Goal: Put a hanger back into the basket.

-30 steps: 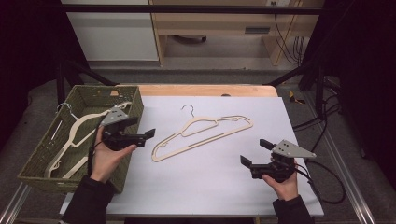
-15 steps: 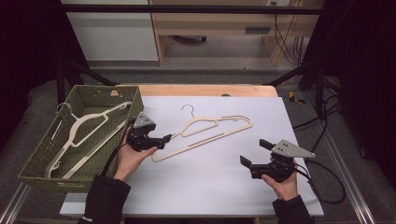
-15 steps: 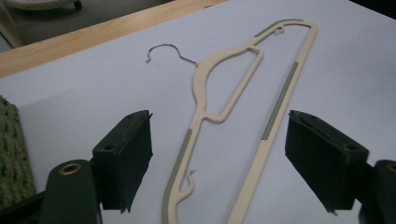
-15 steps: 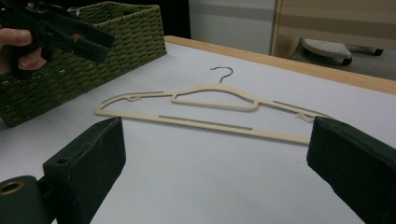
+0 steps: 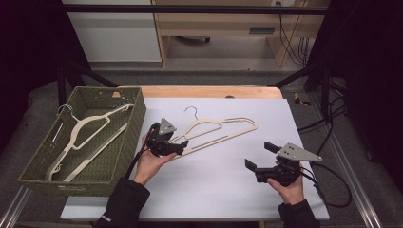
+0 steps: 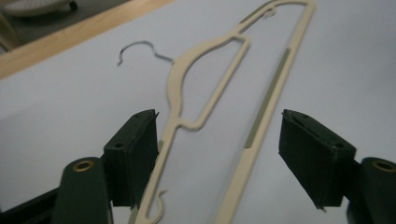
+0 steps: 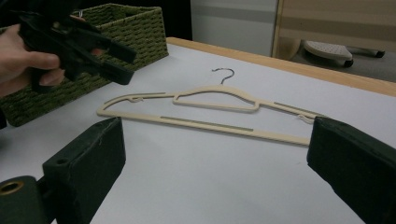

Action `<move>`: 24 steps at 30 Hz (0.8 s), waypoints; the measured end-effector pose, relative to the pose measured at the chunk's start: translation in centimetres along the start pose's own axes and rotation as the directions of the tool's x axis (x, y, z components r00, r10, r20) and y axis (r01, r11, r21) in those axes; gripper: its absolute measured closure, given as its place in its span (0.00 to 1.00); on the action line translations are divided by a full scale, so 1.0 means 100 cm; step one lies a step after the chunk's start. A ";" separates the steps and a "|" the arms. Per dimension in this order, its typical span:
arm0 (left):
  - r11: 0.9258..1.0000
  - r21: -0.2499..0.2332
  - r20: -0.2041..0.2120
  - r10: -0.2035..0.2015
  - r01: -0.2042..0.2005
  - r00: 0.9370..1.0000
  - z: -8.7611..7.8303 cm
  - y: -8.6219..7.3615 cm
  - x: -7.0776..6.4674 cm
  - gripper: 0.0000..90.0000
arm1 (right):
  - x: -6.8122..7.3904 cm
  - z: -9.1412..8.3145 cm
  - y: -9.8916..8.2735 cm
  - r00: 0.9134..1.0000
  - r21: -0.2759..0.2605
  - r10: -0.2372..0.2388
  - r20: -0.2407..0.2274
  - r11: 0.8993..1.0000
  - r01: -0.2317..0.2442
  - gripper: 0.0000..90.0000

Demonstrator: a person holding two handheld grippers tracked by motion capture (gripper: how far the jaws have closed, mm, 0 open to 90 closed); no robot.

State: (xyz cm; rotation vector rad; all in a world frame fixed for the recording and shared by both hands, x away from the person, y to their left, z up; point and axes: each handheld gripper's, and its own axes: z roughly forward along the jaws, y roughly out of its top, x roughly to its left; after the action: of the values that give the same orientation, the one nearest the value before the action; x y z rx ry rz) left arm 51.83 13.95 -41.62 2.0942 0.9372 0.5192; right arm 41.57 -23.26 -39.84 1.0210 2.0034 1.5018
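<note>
Left gripper (image 5: 183, 145) shifted right from basket (image 5: 124, 142) to hanger (image 5: 223, 130); jaws lately narrowing, hanger's left end straddled, ungripped. Right gripper (image 5: 257, 156) held wide, unmoved.

Your left gripper (image 5: 183, 145) has the hanger's (image 5: 223, 130) near-left end between its jaws, which have just been closing; one pad sits just beside the shoulder bar, the other stands clear of the bottom bar. To its left the basket (image 5: 132, 130) wall rises close by, blocking any swing that way. The hanger lies slantwise across the middle of the mat (image 5: 214, 190), its hook (image 5: 191, 110) pointing far. Near and right of it the mat is bare up to your right gripper (image 5: 256, 156), whose jaws stand wide with nothing between them.
</note>
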 end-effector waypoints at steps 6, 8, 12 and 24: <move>0.995 0.085 -0.030 -0.057 0.060 0.998 0.029 -0.011 0.026 0.43 | 0.000 0.001 -0.001 1.000 0.006 -0.001 -0.001 1.000 0.001 0.06; 0.992 0.102 -0.029 -0.067 0.070 0.997 0.034 -0.014 0.030 0.50 | 0.000 0.002 -0.001 1.000 0.007 0.000 -0.003 1.000 0.000 0.06; 0.985 0.149 -0.037 -0.087 0.091 0.996 0.049 -0.022 0.039 0.59 | 0.000 0.002 -0.001 1.000 0.008 0.000 -0.004 1.000 0.000 0.06; 0.977 0.195 -0.042 -0.084 0.091 0.996 0.055 -0.026 0.041 0.76 | 0.000 0.003 -0.001 1.000 0.009 0.001 -0.015 1.000 -0.001 0.06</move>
State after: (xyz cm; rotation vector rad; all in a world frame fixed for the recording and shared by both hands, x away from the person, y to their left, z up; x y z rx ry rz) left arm 56.72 15.57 -46.85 2.2132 1.1350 0.4325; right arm 41.75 -23.06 -40.07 1.0177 2.0223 1.5062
